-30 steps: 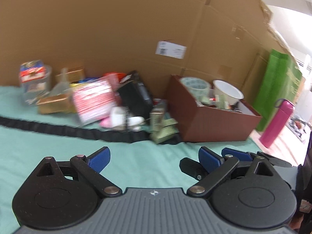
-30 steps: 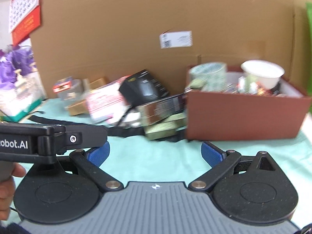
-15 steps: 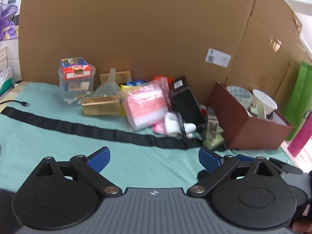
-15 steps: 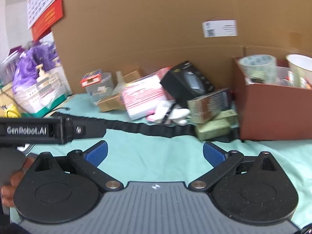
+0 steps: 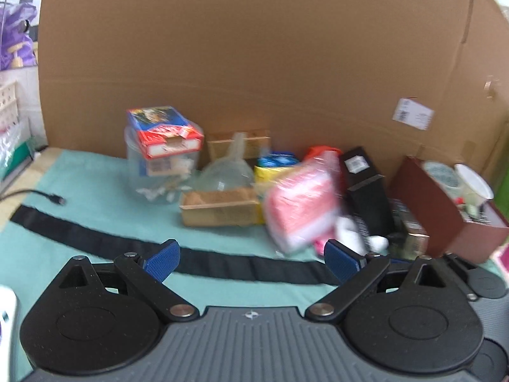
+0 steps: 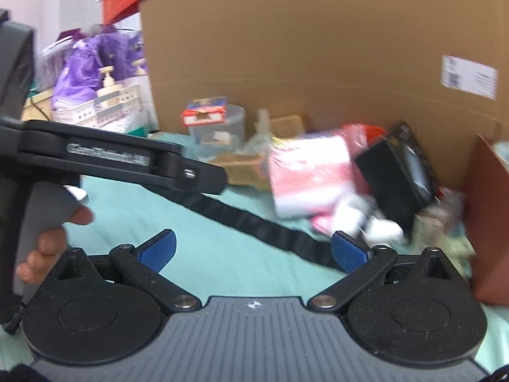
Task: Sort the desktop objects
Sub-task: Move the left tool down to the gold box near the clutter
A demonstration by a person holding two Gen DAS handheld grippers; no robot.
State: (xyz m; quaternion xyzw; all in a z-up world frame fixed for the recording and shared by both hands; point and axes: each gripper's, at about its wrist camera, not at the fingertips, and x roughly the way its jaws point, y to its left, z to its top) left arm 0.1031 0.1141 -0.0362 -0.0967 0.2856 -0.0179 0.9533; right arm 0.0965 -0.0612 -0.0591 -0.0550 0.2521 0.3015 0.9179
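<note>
A heap of objects lies against the cardboard wall: a clear tub with a red-and-blue lid [image 5: 162,152], a gold box [image 5: 219,211], a pink packet [image 5: 300,203] and a black box [image 5: 366,195]. At the right stands a brown box [image 5: 445,219] holding a tape roll and a white cup. My left gripper [image 5: 251,259] is open and empty, well short of the heap. My right gripper [image 6: 253,251] is open too, with nothing between its fingers. The pink packet [image 6: 310,175] and black box [image 6: 400,175] appear ahead of it.
A black strap [image 5: 191,258] crosses the teal cloth [image 5: 95,191]. A cable end [image 5: 57,200] lies at the left. The other hand-held gripper body [image 6: 111,162], held by a hand [image 6: 47,245], fills the left of the right wrist view. A white basket [image 6: 105,105] stands beyond the cloth's left edge.
Both views have swung to the left: the heap and the brown box have shifted rightward in frame. Both grippers stay open and empty.
</note>
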